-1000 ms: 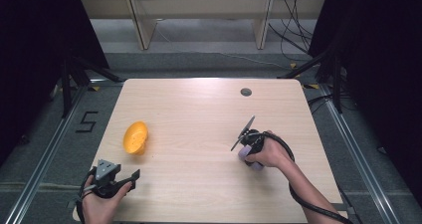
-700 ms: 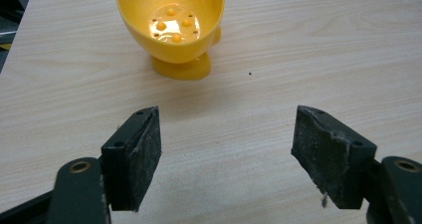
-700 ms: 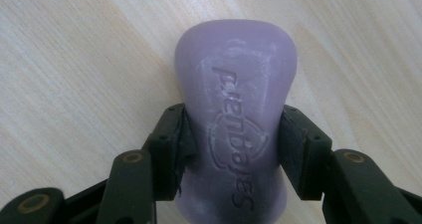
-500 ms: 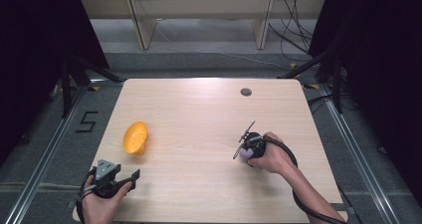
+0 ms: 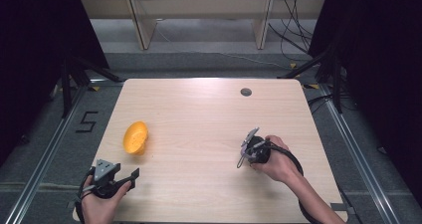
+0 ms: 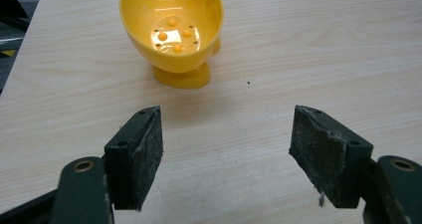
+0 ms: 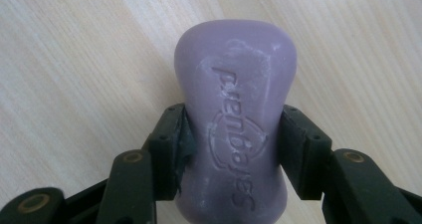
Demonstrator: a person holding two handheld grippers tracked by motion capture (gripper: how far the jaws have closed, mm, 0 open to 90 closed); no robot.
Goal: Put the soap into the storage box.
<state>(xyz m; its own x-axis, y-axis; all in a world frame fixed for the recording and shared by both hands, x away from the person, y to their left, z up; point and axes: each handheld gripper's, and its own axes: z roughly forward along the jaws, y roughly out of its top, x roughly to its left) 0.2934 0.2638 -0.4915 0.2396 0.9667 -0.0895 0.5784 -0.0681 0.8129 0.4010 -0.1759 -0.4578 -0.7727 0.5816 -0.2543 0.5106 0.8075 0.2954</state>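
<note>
I read the right gripper [image 7: 231, 134] as clamped on a purple soap bar [image 7: 235, 129]; both pads press its waist, embossed face toward the camera, bare wooden table [image 5: 199, 114] behind it. In the high view the right gripper [image 5: 247, 149] sits over the right half of the table, and the bar itself is hidden there by the hand. A yellow bowl [image 5: 135, 137] stands well to its left, a small dark disc [image 5: 246, 91] far ahead of it near the back edge. Nothing lies between it and either. The left gripper [image 6: 226, 154] has its jaws wide apart, nothing between them, with the yellow bowl [image 6: 171, 27] just ahead, tipped open toward it. Against the earlier frame, the right gripper has shifted nearer the person and slightly right; the left one and the bowl are unchanged
</note>
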